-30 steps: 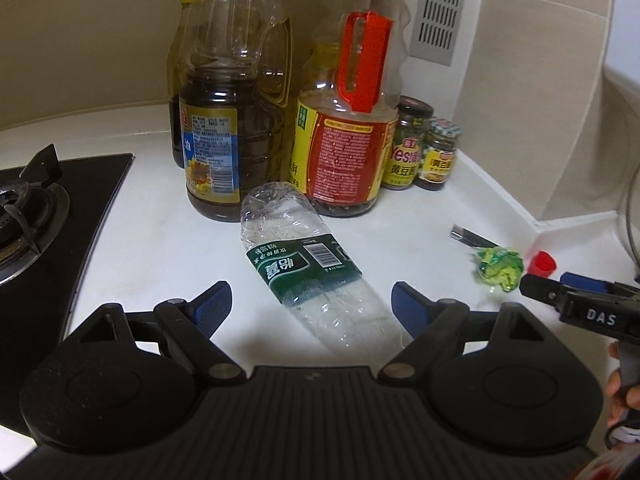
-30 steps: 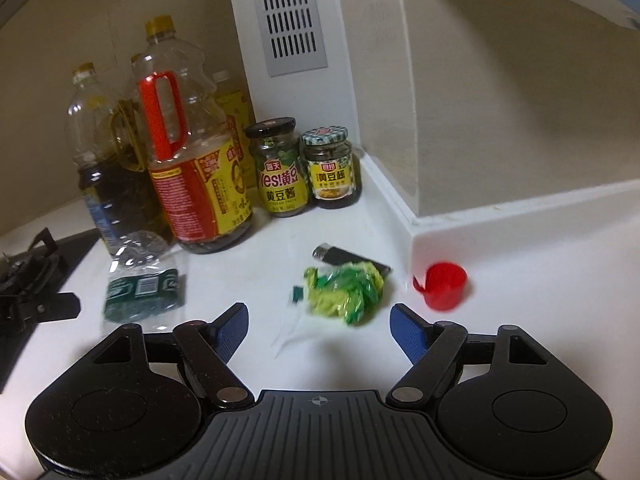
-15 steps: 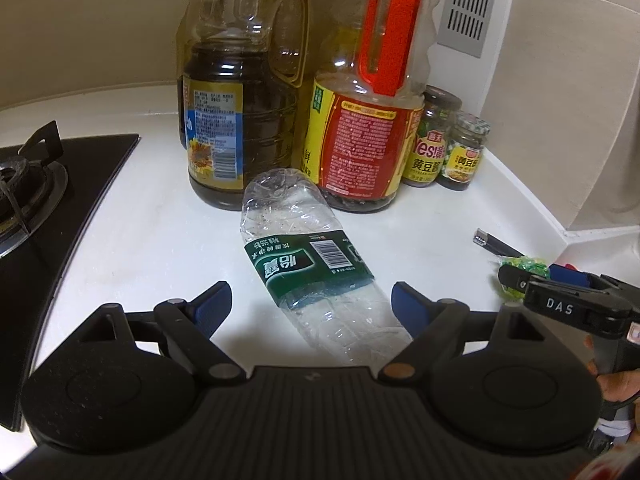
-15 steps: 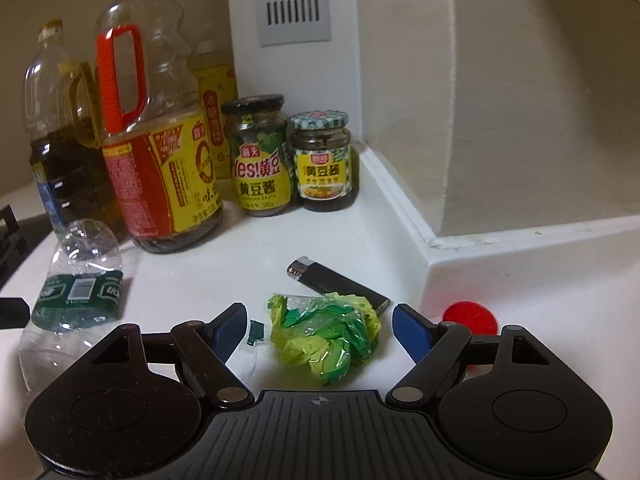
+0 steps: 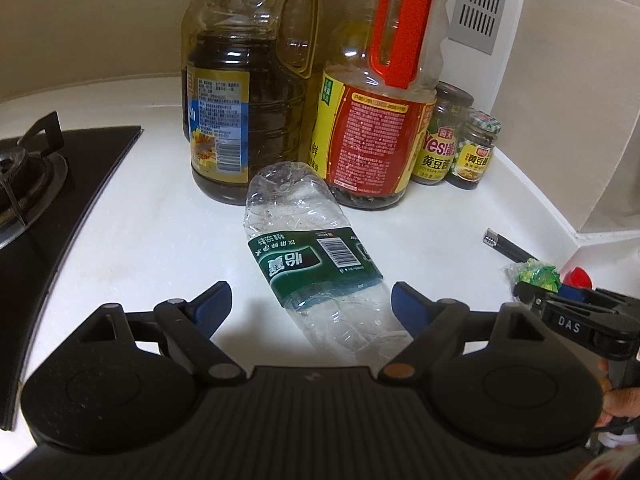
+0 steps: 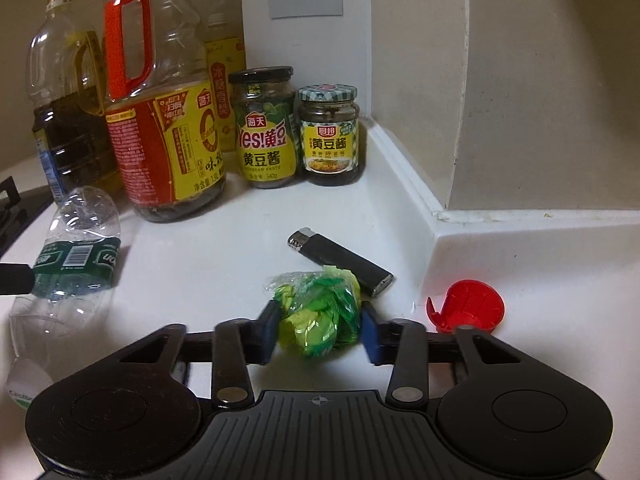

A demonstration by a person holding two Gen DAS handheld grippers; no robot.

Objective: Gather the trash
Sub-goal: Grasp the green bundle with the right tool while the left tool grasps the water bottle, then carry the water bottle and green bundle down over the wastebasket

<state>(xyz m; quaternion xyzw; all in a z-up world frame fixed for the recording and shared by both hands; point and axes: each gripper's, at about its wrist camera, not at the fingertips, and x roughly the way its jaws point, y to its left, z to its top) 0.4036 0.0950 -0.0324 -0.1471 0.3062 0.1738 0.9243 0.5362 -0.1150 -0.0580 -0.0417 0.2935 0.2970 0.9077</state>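
White counter: right gripper jaws, just closing, pinch green wrapper.

One crushed water bottle, one green wrapper, one lighter and one red cap lie on the desk. Behind them stand two jars and at least three large oil bottles. One stove sits at the left.
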